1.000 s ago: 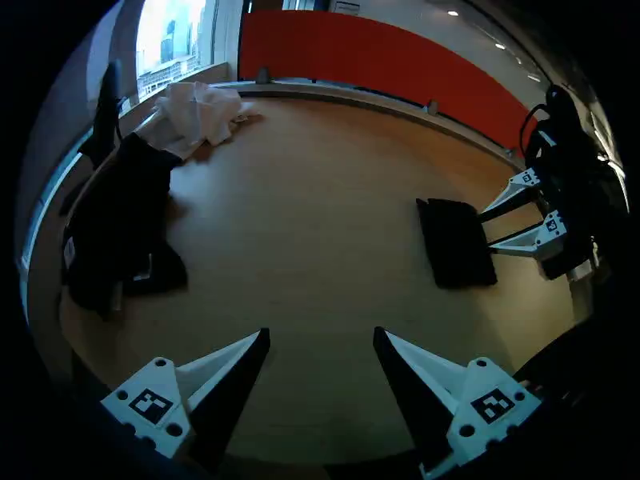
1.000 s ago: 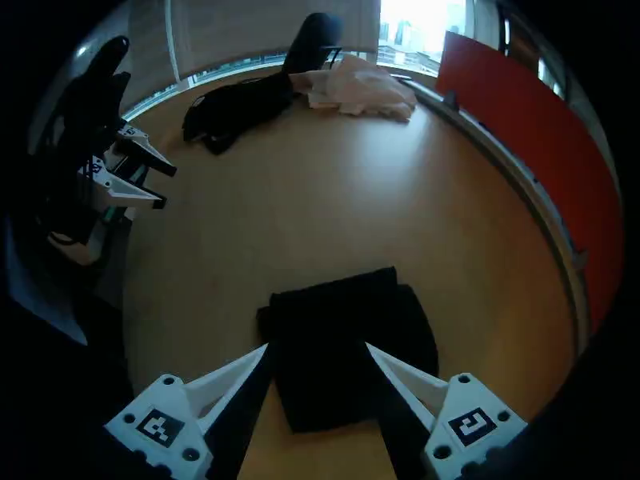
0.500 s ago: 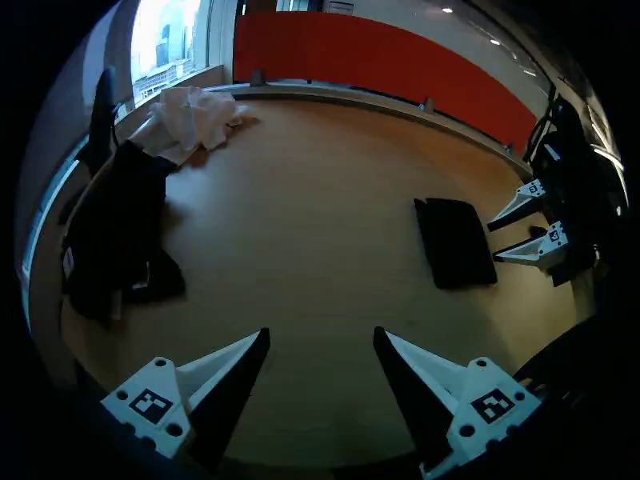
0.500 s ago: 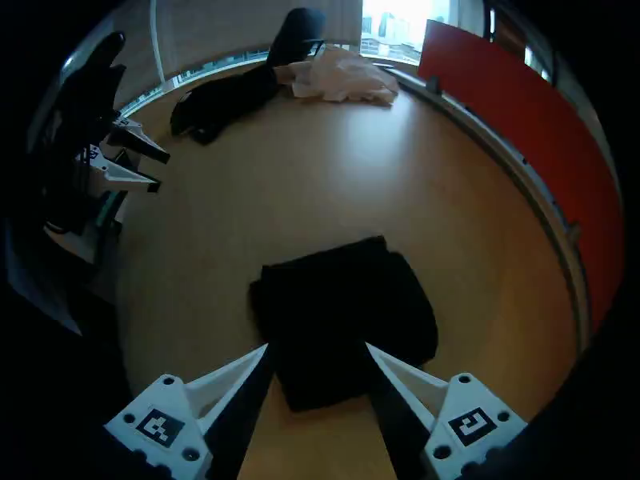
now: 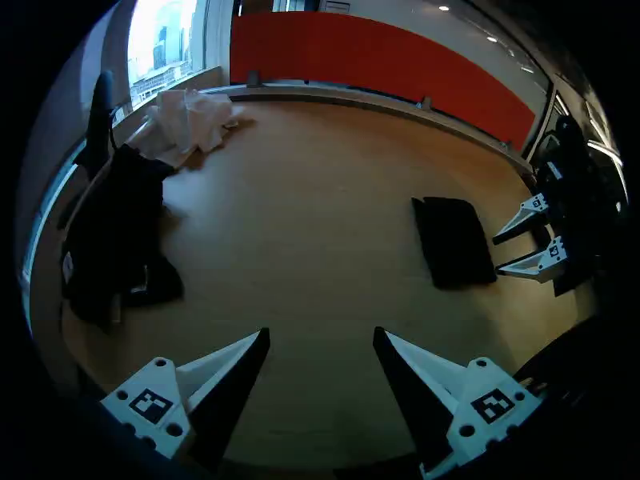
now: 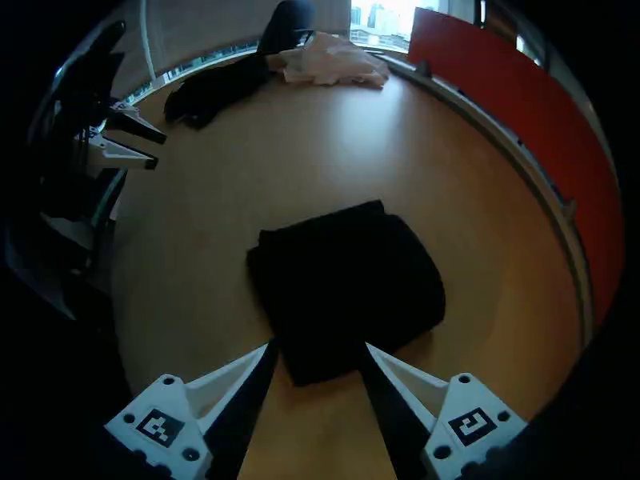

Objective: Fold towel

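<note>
A black folded towel (image 6: 346, 284) lies flat on the wooden table (image 6: 320, 160). In the left gripper view the same towel (image 5: 453, 240) sits at the right of the table. My right gripper (image 6: 317, 352) stands open just short of the towel's near edge, nothing between its fingers. In the left gripper view that right gripper (image 5: 502, 254) is at the towel's right side. My left gripper (image 5: 320, 340) hangs open over bare table near the front edge. In the right gripper view the left gripper (image 6: 156, 152) is at the far left, a dark sleeve behind it.
A pile of black cloth (image 5: 116, 228) lies at the table's left, and a heap of pale cloth (image 5: 186, 118) sits at the far left corner by the window. A red panel (image 5: 376, 64) runs behind the table's far edge. A dark chair back (image 6: 288, 20) stands beyond.
My right gripper has drawn back from the towel, which was between its fingers a second ago and now lies just ahead of the tips. The left gripper has barely moved.
</note>
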Available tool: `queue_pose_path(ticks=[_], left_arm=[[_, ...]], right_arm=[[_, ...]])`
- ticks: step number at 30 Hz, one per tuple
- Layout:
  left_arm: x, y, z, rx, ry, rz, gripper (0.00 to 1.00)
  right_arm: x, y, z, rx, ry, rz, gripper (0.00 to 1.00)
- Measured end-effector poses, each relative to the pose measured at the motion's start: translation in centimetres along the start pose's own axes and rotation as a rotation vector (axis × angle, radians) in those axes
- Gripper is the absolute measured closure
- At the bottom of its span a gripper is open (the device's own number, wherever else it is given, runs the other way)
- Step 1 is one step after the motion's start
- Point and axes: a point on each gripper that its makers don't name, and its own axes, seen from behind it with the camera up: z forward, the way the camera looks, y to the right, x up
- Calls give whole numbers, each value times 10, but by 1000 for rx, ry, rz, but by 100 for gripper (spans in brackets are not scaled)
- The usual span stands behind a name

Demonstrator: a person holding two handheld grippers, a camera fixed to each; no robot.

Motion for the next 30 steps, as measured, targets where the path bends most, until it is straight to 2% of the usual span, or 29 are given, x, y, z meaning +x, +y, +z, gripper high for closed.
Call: queue_pose_path(ticks=[11,14,20,30], left_arm=[[1,2,0,-4,-1,5,4],[1,2,1,-5,-1,6,4],[1,3,1,-5,-2,9,4],[1,4,1,-6,-2,9,4]], right_arm=[[-28,-6,8,-5,-42,47,26],[-34,-8,10,-6,-51,62,30],[-40,-11,12,-2,-58,100,48],[-45,-13,15,-10,-61,126,62]])
